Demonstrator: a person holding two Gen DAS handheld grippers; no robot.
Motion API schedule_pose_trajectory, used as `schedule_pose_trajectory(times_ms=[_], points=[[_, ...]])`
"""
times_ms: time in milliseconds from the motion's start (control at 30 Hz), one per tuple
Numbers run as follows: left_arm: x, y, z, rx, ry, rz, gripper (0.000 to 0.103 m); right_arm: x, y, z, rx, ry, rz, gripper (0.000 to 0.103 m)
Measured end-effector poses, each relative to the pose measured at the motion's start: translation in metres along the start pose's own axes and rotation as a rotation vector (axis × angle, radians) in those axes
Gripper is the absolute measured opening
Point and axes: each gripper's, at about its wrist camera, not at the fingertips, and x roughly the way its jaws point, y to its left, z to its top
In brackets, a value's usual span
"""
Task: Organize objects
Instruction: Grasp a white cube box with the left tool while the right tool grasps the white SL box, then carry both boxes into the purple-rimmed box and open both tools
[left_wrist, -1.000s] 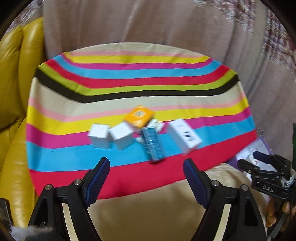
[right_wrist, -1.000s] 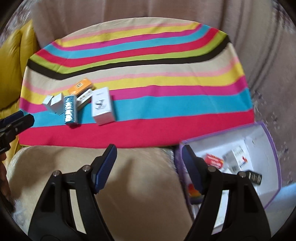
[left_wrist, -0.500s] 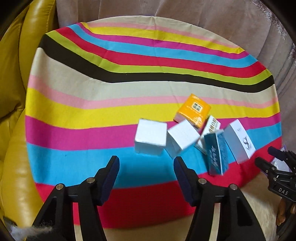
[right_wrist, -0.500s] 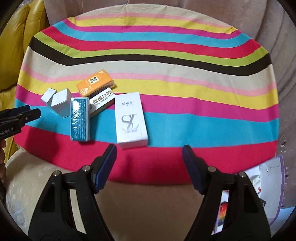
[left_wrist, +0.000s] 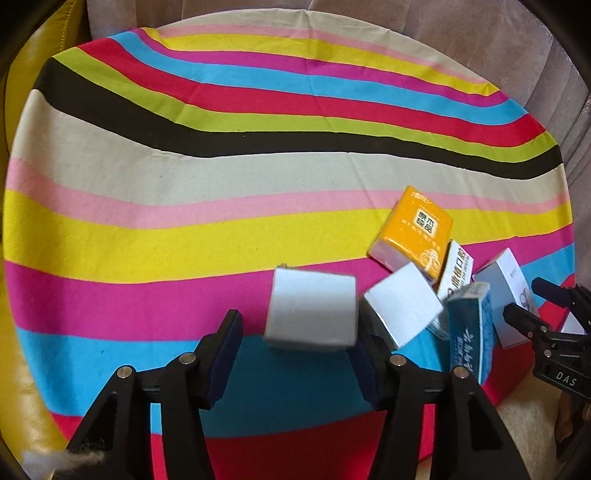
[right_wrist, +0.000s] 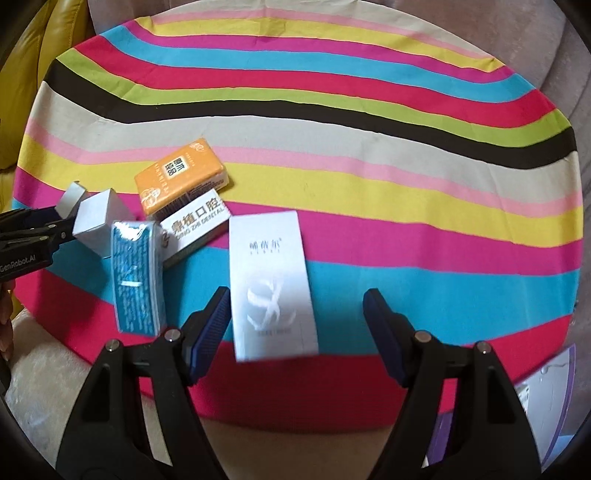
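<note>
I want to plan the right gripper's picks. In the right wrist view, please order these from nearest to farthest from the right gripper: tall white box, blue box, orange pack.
1. tall white box: between the open fingers of the right gripper.
2. blue box: to the left.
3. orange pack: farther back, left.

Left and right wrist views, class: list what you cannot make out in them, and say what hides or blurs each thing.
- Left view: the tall white box is partly hidden by the right gripper and the blue box.
- Right view: the far small white box sits mostly behind the nearer one and the left gripper.
- Right view: the purple bin is cut off by the frame edge, contents unreadable.
- Small print on the blue box is too blurred to read.
</note>
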Motion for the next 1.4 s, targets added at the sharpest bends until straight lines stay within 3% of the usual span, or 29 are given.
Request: schedule_pose_trajectory(times_ms=[100, 167, 200, 233, 567, 800, 1400], points=[[0.005, -0.001, 0.003, 0.009, 0.001, -0.008, 0.043, 0.007, 0.003, 0.001, -0.012, 0.012, 0.001, 0.070], [0.007, -0.002, 0.005, 0.011, -0.006, -0.012, 0.043, 0.011, 0.004, 0.000, -0.020, 0.025, 0.000, 0.058], [0.007, -0.001, 0.006, 0.010, -0.009, -0.014, 0.043, 0.013, 0.005, 0.001, -0.022, 0.031, -0.002, 0.048], [0.006, -0.001, 0.006, 0.008, -0.013, -0.016, 0.043, 0.014, 0.006, 0.001, -0.020, 0.033, -0.003, 0.046], [-0.033, 0.008, -0.012, -0.093, -0.105, 0.030, 0.042, -0.013, 0.009, -0.015, -0.020, -0.034, -0.063, 0.045], [-0.073, -0.007, -0.035, -0.126, -0.179, 0.013, 0.042, -0.042, 0.010, -0.036, 0.016, -0.066, -0.065, 0.045], [-0.105, -0.077, -0.087, -0.057, -0.159, -0.110, 0.042, -0.089, -0.002, -0.089, 0.103, -0.123, -0.063, 0.045]])
